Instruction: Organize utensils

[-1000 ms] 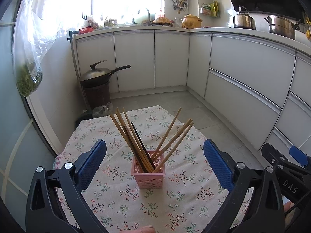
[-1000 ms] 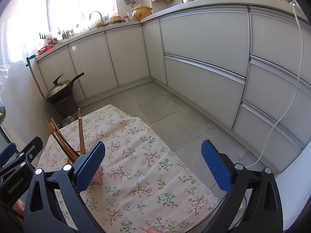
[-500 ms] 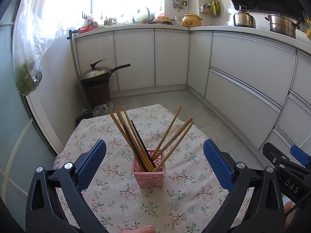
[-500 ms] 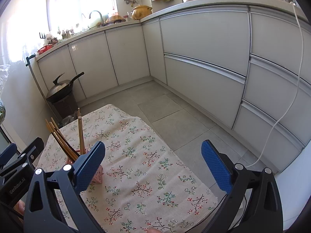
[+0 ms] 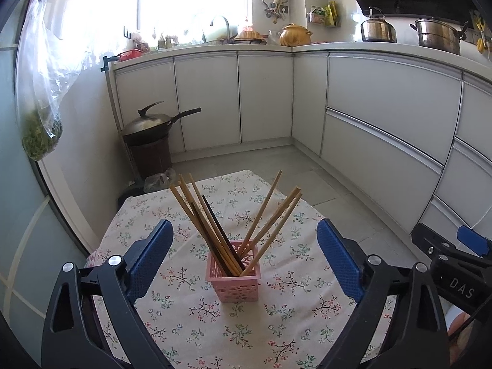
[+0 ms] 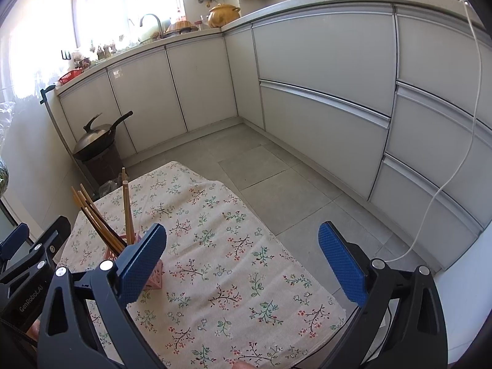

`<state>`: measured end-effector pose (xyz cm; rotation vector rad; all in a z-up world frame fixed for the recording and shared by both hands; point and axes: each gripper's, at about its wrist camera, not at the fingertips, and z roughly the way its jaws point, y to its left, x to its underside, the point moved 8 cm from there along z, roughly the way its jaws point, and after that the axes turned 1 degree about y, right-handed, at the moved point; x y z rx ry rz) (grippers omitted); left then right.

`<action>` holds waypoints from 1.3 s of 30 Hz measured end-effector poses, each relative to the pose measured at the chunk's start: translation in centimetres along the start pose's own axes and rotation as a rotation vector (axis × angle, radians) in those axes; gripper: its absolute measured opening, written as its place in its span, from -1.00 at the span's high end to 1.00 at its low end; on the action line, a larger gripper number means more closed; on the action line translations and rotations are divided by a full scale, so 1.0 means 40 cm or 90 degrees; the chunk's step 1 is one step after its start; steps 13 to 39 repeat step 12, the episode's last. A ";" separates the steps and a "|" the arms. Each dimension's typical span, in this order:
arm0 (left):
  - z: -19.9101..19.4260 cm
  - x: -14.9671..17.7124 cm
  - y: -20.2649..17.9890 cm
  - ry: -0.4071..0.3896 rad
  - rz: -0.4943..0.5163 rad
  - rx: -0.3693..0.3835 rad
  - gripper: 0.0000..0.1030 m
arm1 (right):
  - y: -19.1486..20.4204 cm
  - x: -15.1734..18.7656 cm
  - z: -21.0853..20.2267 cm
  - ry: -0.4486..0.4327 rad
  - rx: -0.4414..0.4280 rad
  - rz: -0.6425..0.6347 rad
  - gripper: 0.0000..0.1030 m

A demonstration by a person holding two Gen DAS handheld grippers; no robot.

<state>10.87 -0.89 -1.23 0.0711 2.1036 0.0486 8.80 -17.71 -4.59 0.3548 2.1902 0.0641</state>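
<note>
We find the pink basket standing upright on the floral tablecloth, roughly midway between the cloth's left and right edges and nearer its near edge than its far one. The chopsticks stand in it, tips down, splayed in two fans: a larger bundle of pale and dark sticks leaning left, three pale ones leaning right. No loose utensil is visible on the cloth in either view.

The left gripper hovers short of the basket with its blue pads wide apart; its jaws are closing slightly, with nothing pressed between them. In its view the basket sits in the gap, but apart from both pads. The right gripper is likewise spread wide and empty, over the right half of the cloth, with the basket off to its left, partly hidden behind its left pad.

We judge the chopsticks light, stiff and smooth, so a single stick is likely to roll or pivot in the pads; a hold across the upper shaft, square to the stick, seems soundest. The basket looks like thin perforated plastic, light and top-heavy with its load, so it may tip or slide on the cloth if a stick is dragged sideways
</note>
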 end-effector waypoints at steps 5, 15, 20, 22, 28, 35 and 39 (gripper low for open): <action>-0.005 -0.005 -0.005 -0.004 -0.001 0.006 -0.76 | -0.003 0.000 0.004 0.002 0.003 0.002 -0.87; -0.015 -0.012 -0.003 0.000 -0.018 0.006 -0.86 | -0.003 -0.002 0.003 -0.002 0.002 0.004 -0.87; -0.015 -0.012 -0.003 0.000 -0.018 0.006 -0.86 | -0.003 -0.002 0.003 -0.002 0.002 0.004 -0.87; -0.015 -0.012 -0.003 0.000 -0.018 0.006 -0.86 | -0.003 -0.002 0.003 -0.002 0.002 0.004 -0.87; -0.015 -0.012 -0.003 0.000 -0.018 0.006 -0.86 | -0.003 -0.002 0.003 -0.002 0.002 0.004 -0.87; -0.015 -0.012 -0.003 0.000 -0.018 0.006 -0.86 | -0.003 -0.002 0.003 -0.002 0.002 0.004 -0.87; -0.015 -0.012 -0.003 0.000 -0.018 0.006 -0.86 | -0.003 -0.002 0.003 -0.002 0.002 0.004 -0.87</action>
